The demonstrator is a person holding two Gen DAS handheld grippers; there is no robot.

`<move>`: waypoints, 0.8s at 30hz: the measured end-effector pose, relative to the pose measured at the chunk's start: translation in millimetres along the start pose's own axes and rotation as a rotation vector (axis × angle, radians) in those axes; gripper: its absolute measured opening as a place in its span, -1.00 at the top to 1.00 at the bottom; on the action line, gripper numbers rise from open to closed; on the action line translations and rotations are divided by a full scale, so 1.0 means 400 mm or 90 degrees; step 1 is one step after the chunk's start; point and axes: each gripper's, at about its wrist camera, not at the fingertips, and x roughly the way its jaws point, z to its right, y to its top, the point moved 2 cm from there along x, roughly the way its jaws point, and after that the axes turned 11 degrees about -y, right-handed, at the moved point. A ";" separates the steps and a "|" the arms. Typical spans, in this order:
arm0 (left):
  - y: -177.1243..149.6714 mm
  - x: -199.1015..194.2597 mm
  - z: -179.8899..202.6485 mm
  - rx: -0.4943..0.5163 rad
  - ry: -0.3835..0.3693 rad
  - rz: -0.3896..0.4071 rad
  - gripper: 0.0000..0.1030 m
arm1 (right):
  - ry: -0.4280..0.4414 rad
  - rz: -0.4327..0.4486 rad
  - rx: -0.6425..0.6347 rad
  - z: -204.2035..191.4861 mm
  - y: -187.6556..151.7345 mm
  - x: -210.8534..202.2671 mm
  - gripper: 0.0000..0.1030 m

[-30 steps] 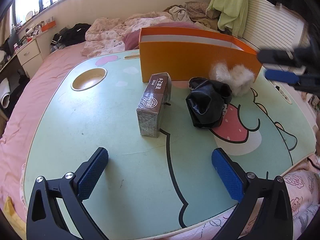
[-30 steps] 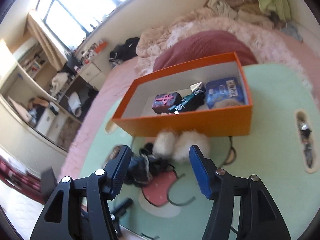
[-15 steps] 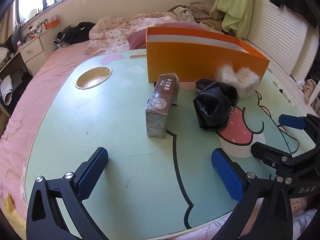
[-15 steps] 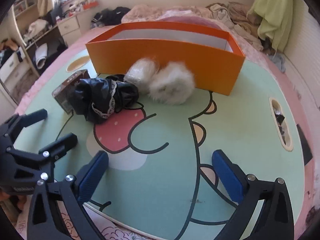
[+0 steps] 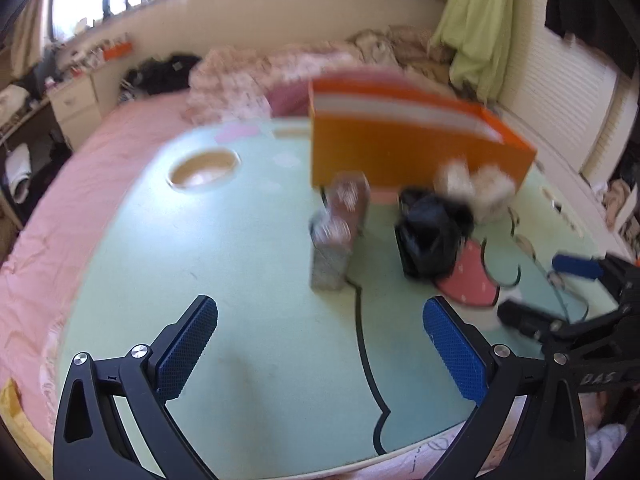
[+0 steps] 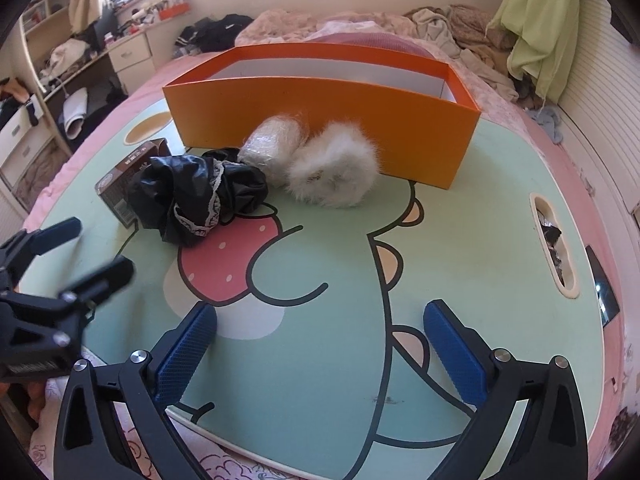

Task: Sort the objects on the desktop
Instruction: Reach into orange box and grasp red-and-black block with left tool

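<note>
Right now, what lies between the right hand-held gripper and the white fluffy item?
Only bare table with printed cartoon, between right hand-held gripper and white fluffy item; right wrist view.

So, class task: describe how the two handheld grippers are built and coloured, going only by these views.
Both match. The left gripper and right gripper each have a black, angular, cut-out frame with silver round bolt heads. Their fingers carry blue pads with a fine cross-hatched texture. Pale lettering marks the right gripper's body in the left view, too blurred to read reliably. No cables or sleeves show.
</note>
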 end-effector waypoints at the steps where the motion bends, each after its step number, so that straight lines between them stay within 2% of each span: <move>1: 0.017 -0.025 0.006 0.007 0.001 0.032 -0.99 | 0.000 0.000 0.000 0.001 0.001 0.000 -1.00; 2: 0.039 -0.047 0.016 0.013 -0.005 0.060 -0.99 | -0.001 0.000 0.000 -0.002 0.002 -0.001 -1.00; 4: 0.104 -0.067 0.049 0.034 -0.065 0.077 -0.98 | -0.001 0.000 0.001 -0.003 0.003 -0.001 -1.00; 6: 0.177 -0.045 0.078 0.044 -0.117 0.052 -0.72 | 0.000 0.000 0.002 -0.003 0.002 -0.001 -1.00; 7: 0.222 -0.021 0.090 0.044 -0.136 0.034 -0.63 | 0.000 0.000 0.002 -0.003 0.003 -0.001 -1.00; 9: 0.296 0.045 0.107 0.041 -0.134 -0.010 -0.34 | 0.000 0.000 0.001 -0.002 0.002 -0.001 -1.00; 11: 0.370 0.145 0.108 0.029 -0.123 -0.080 -0.19 | 0.000 0.001 0.001 -0.001 0.002 -0.001 -1.00; 13: 0.405 0.226 0.104 0.007 -0.125 -0.142 -0.05 | 0.003 0.001 0.002 -0.002 0.005 -0.003 -1.00; 17: 0.405 0.372 0.118 -0.002 -0.082 -0.262 -0.05 | 0.009 0.004 0.006 -0.001 0.010 -0.003 -1.00; 19: 0.394 0.413 0.130 -0.007 -0.078 -0.309 -0.05 | 0.009 0.005 0.006 -0.002 0.010 -0.003 -1.00; 20: 0.393 0.424 0.141 0.004 -0.073 -0.319 -0.18 | 0.010 0.005 0.007 -0.002 0.010 -0.003 -1.00; 21: 0.393 0.433 0.156 0.034 -0.050 -0.310 -0.25 | 0.011 0.005 0.007 -0.003 0.011 -0.003 -1.00; 22: 0.384 0.449 0.161 0.059 -0.019 -0.323 -0.28 | 0.012 0.005 0.007 -0.004 0.011 -0.003 -1.00; 24: 0.383 0.458 0.152 0.052 -0.025 -0.322 -0.33 | 0.014 0.006 0.009 -0.006 0.012 -0.001 -1.00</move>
